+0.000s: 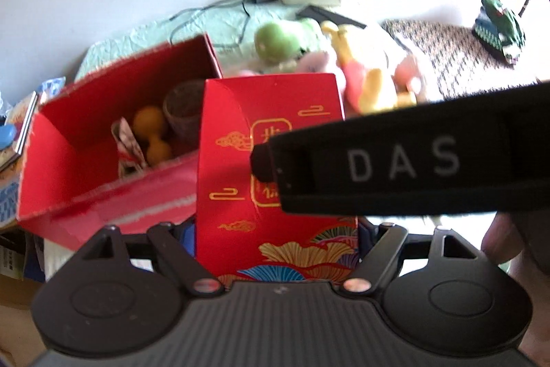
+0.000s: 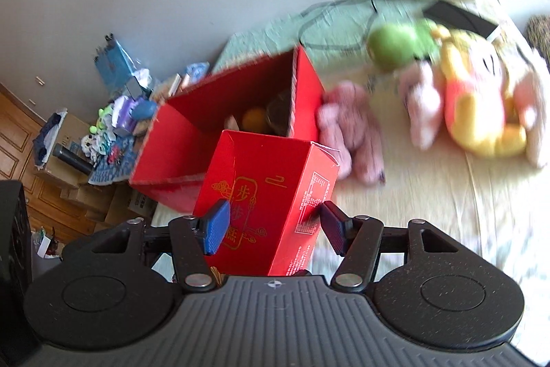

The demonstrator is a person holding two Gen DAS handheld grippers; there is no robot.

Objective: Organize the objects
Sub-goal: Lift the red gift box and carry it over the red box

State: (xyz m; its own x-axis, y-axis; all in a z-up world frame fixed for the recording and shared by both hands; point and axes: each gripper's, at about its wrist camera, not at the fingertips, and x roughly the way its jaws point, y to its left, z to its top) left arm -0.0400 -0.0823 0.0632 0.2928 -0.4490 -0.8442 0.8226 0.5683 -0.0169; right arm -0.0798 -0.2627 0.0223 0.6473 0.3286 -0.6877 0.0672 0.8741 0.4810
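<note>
Carton [image 2: 268, 202] between blue pads of right hand-held gripper [image 2: 275, 224]: clamped on both sides. Light, thin card, crushable; best gripped low, gently. Left hand-held gripper [image 1: 275, 229] likewise straddling it, grip unclear.

White letters "DAS" on black tool body [image 1: 412, 160], gold character "步" on red box [image 2: 275, 191]

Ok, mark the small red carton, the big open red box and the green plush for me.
small red carton [image 2: 271, 195], right wrist view, its printed front face.
big open red box [image 1: 79, 126], left wrist view, inner left wall.
green plush [image 2: 395, 49], right wrist view, its round head.
</note>
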